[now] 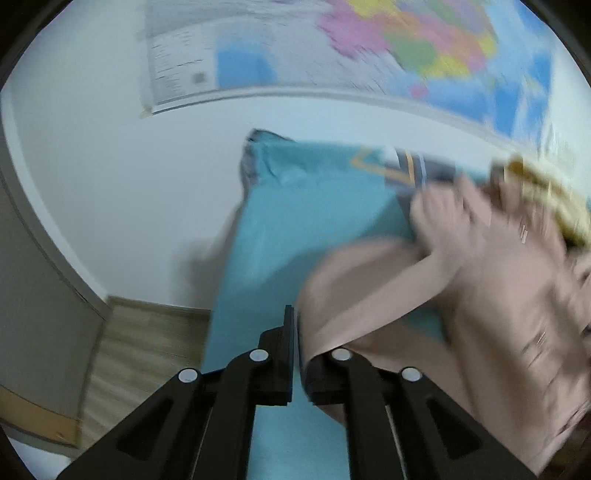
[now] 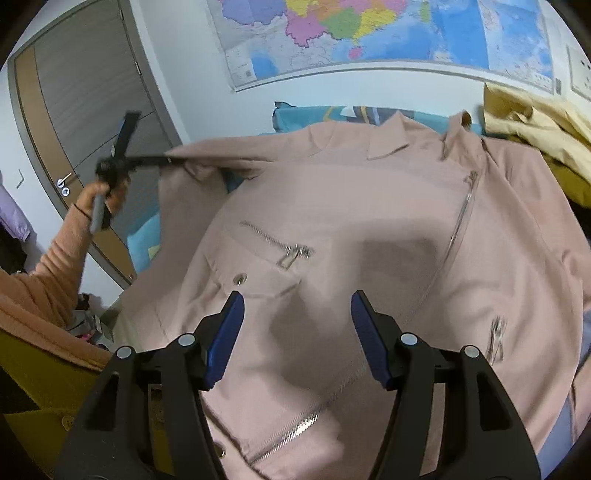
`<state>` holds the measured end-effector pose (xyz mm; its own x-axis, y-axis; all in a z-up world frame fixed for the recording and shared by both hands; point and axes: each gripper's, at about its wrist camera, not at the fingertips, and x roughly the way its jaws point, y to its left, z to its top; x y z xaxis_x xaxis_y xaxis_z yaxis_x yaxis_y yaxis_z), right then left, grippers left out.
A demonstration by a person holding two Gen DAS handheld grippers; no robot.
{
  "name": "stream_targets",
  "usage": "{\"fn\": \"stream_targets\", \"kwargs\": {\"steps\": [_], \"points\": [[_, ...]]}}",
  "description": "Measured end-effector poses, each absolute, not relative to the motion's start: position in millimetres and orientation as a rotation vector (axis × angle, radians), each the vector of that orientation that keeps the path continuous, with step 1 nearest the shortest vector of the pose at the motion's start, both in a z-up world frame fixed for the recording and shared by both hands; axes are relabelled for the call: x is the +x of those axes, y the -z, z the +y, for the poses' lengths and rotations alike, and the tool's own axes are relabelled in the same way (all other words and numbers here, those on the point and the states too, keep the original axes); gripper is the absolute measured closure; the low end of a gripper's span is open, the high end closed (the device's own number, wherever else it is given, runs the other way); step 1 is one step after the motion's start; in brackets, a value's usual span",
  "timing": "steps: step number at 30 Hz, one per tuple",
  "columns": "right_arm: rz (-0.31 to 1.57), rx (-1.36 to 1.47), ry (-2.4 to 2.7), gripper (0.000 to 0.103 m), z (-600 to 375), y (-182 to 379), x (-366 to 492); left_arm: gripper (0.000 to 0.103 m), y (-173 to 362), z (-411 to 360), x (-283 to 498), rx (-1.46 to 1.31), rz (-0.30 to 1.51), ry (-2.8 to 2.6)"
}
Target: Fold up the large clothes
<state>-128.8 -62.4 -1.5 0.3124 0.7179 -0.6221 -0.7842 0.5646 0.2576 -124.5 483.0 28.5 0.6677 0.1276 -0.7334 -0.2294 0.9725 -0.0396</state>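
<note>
A pale pink jacket with silver zips lies front up, spread across a bed. In the right wrist view my right gripper hovers open over its lower front, nothing between the blue pads. At the left, my left gripper pinches the end of the jacket's sleeve and holds it lifted and stretched out sideways. In the blurred left wrist view the left gripper is nearly closed with pink cloth caught between its fingers; the cloth covers the right finger's tip.
The bed has a teal sheet and a teal pillow at its head. A yellow garment is heaped at the far right. A map hangs on the wall, a door stands left. A person's peach sleeve is at left.
</note>
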Motion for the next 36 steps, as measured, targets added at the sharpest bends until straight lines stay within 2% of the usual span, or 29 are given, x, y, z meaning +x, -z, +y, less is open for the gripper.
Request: {"fn": "stream_targets", "kwargs": {"steps": [1, 2, 3, 8, 9, 13, 15, 18, 26, 33, 36], "points": [[0.766, -0.096, -0.989, 0.044, -62.6, 1.5, -124.1, 0.055, -35.9, 494.2, -121.3, -0.177, 0.825, -0.222], [0.769, -0.09, -0.981, 0.044, -62.9, 2.0, -118.8, 0.035, -40.7, 505.2, -114.2, -0.188, 0.851, -0.289], [0.776, -0.078, -0.973, 0.044, -64.6, 3.1, -111.3, 0.031, -40.1, 508.6, -105.8, -0.149, 0.891, -0.363], [0.805, -0.053, -0.895, 0.043, -78.8, 9.7, -80.2, 0.026, -13.9, 478.6, -76.6, 0.168, 1.031, -0.557], [0.802, -0.048, -0.873, 0.041, -83.5, 9.3, -74.4, 0.026, -16.6, 474.2, -78.5, 0.166, 1.013, -0.567], [0.805, 0.014, -0.776, 0.035, -110.4, 5.2, -40.7, 0.027, -69.2, 483.0, -121.0, -0.205, 0.764, -0.248], [0.794, 0.045, -0.728, 0.035, -125.5, 2.3, -27.9, 0.019, -88.0, 469.6, -134.9, -0.148, 0.688, -0.251], [0.773, 0.121, -0.653, 0.034, -156.9, -0.1, -15.7, 0.018, -95.7, 439.0, -137.1, -0.081, 0.657, -0.173], [0.738, 0.421, -0.362, 0.032, -299.1, 10.8, -17.3, 0.018, -37.8, 327.3, -67.9, 0.047, 0.794, 0.093], [0.739, 0.514, -0.059, 0.022, -390.3, 35.4, -20.5, 0.018, -4.8, 235.9, -10.2, 0.099, 0.849, 0.297], [0.803, 0.475, -0.041, 0.022, -398.4, 57.0, -9.3, 0.018, 1.5, 207.0, 4.3, 0.099, 0.867, 0.368]]}}
